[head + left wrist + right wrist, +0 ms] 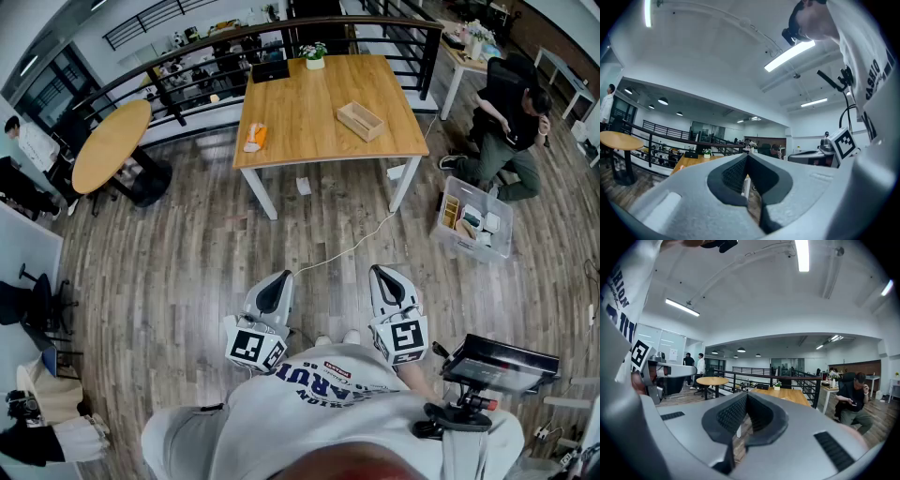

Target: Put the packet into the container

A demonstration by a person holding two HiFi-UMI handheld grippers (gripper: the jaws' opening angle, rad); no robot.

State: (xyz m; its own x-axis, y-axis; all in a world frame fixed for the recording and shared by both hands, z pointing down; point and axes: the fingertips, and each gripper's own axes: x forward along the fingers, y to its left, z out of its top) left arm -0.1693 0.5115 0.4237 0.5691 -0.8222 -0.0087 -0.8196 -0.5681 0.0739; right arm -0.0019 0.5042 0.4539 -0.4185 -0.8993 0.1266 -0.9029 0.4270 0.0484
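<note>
An orange packet (255,137) lies near the left edge of a far wooden table (309,112). A shallow wooden container (360,120) sits on the same table, to the right of the packet. Both grippers are held close to the person's body, far short of the table. My left gripper (277,279) is shut, its tips (747,155) meeting with nothing between them. My right gripper (382,273) looks the same, with its tips (746,394) together and empty. The table (787,394) shows beyond the right jaws.
A round wooden table (111,145) stands at the left by a black railing (187,80). A clear plastic bin (473,220) and a crouching person (506,131) are to the right of the table. A white cable (347,248) runs across the wood floor.
</note>
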